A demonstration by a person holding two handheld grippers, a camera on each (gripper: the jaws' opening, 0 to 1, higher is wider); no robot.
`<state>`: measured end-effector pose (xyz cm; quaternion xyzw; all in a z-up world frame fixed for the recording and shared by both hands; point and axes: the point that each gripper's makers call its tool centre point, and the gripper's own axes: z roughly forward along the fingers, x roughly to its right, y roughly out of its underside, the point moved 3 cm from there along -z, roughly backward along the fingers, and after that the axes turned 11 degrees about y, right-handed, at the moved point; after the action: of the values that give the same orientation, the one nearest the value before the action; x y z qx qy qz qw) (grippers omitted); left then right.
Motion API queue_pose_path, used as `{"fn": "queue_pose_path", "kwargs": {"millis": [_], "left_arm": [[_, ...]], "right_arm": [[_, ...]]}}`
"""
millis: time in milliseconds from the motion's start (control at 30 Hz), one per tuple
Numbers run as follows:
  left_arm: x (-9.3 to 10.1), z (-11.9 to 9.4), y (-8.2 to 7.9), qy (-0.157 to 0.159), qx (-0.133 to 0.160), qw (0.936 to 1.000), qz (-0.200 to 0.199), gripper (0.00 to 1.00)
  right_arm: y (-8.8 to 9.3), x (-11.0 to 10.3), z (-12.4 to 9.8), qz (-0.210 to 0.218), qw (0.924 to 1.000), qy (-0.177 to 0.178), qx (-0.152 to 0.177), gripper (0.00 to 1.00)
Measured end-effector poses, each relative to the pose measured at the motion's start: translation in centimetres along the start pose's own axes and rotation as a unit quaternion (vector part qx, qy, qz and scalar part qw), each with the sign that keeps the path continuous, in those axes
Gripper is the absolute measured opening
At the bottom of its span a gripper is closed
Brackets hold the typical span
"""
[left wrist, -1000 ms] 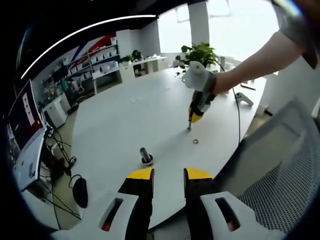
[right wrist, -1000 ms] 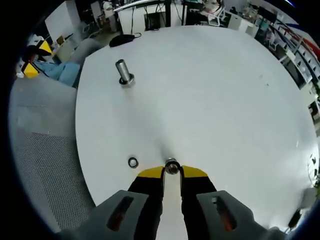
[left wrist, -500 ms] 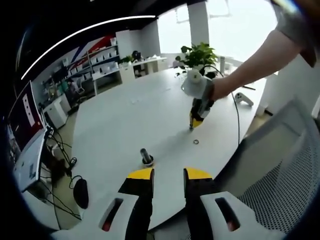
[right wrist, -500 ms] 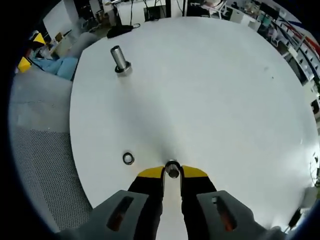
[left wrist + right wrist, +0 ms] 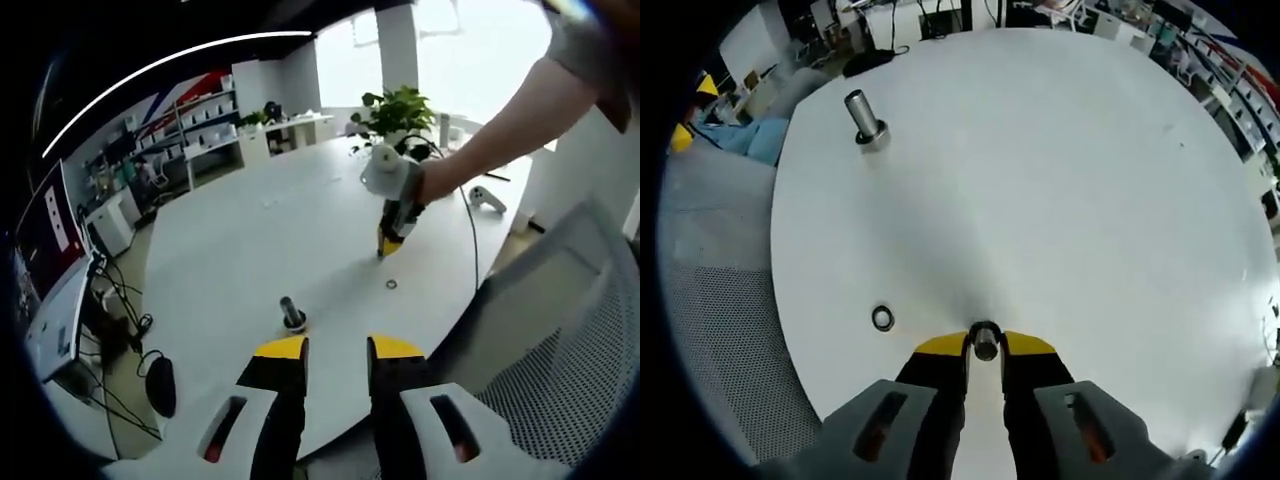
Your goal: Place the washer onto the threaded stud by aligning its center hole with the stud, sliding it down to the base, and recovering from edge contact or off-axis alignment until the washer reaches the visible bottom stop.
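A dark threaded stud [image 5: 291, 313] stands upright on its round base on the white table [image 5: 250, 230], just beyond my left gripper [image 5: 335, 345], whose jaws are open with nothing between them. In the right gripper view the stud [image 5: 864, 117] is far off at the upper left. My right gripper [image 5: 984, 342] is shut on a metal washer [image 5: 985, 340], held edge-up between the yellow tips. A second washer [image 5: 882, 318] lies flat on the table to its left. In the left gripper view a person's arm holds the right gripper [image 5: 383, 250] tip-down above the table, beside the loose washer [image 5: 391, 285].
A mesh chair back [image 5: 560, 360] stands at the table's near right edge. A potted plant [image 5: 400, 105] and a white gadget [image 5: 485, 198] sit at the far side. A black mouse [image 5: 872, 62] lies past the stud. A monitor [image 5: 45, 270] stands off the table.
My right gripper has lifted slightly off the table with the washer in it and drifted away from the loose washer. The left gripper and the stud have not moved.
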<state>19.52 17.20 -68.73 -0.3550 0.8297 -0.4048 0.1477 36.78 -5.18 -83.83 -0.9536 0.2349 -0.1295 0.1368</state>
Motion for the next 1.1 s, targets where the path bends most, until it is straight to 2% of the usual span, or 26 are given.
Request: {"fn": "queue_pose_path", "kwargs": {"millis": [467, 800, 1100], "left_arm": [[0.0, 0.0, 0.0, 0.003, -0.001, 1.0000, -0.001, 0.21], [0.0, 0.0, -0.2, 0.002, 0.003, 1.0000, 0.002, 0.21], [-0.3, -0.3, -0.4, -0.005, 0.009, 0.9999, -0.001, 0.21]], "right_arm": [[-0.1, 0.3, -0.3, -0.007, 0.9999, 0.011, 0.009, 0.19], [0.9, 0.4, -1.6, -0.001, 0.9996, 0.022, 0.020, 0.22], [2.4, 0.0, -2.0, 0.006, 0.9996, 0.023, 0.013, 0.24]]}}
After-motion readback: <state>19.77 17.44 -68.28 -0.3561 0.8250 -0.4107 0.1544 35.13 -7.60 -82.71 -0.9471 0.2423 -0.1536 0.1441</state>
